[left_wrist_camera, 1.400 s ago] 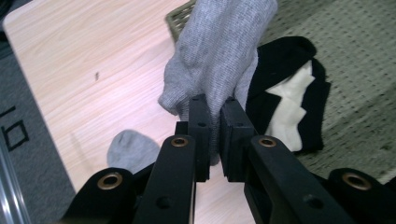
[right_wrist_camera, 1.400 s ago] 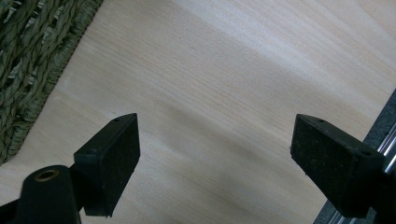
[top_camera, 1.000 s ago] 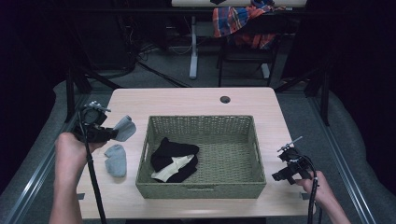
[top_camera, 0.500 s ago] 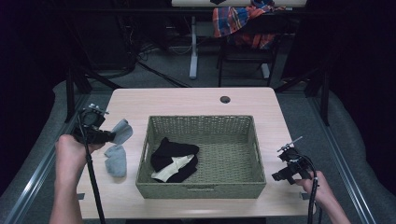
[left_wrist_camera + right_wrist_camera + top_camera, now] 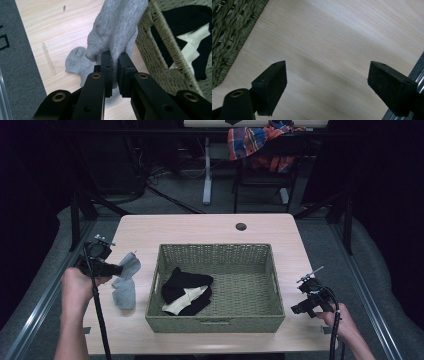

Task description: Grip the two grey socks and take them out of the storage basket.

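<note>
Sinking toward the desk (image 5: 210, 227), the left claw (image 5: 114, 65) pinches a grey sock (image 5: 117, 27) beside the basket (image 5: 215, 322); right claw (image 5: 327, 82) waits spread. Drop-in isn't close yet.

Bare table (image 5: 200, 227) behind the basket (image 5: 216, 322); basket wall beside grey sock (image 5: 125, 280).

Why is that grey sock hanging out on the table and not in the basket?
The grey sock is the odd one: it droops, crumpled, beside the basket, pinched by the left gripper. The black-and-cream clothing already lies inside.
</note>
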The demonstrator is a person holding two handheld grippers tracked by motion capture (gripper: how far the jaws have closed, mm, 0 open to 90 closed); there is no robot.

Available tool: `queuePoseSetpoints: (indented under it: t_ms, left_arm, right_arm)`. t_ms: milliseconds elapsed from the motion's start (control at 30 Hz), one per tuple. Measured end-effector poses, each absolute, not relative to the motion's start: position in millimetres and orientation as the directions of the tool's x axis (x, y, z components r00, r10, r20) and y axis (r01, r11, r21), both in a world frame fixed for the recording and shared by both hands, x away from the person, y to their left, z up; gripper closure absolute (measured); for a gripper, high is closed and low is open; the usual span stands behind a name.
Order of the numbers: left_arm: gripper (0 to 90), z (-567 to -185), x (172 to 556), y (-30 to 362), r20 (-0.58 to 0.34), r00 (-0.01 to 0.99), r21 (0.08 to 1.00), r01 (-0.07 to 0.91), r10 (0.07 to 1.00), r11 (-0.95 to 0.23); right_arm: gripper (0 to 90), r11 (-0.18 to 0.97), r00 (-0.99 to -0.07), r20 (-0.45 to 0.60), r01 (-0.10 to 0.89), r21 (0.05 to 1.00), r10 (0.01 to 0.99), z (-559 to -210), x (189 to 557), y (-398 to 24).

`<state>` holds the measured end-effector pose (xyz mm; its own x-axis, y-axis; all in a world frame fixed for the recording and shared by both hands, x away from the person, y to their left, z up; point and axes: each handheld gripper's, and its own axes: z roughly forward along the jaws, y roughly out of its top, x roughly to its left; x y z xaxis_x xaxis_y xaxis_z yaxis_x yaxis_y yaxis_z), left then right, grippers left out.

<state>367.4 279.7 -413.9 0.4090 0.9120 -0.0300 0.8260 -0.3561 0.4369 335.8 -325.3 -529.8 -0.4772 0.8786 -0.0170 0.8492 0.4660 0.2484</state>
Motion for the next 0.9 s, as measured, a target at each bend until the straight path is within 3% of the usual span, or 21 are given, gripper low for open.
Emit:
queuePoseSetpoints:
  t_ms: [900]
  left_arm:
    - [84.0,-488.8,385.9,300.6,-0.091,0.329,0.309,0.907,0.94,-0.287]
  right_arm:
    - [15.5,0.471,-0.481,-0.021,0.848,0.244,0.876,-529.8,335.4,-324.2]
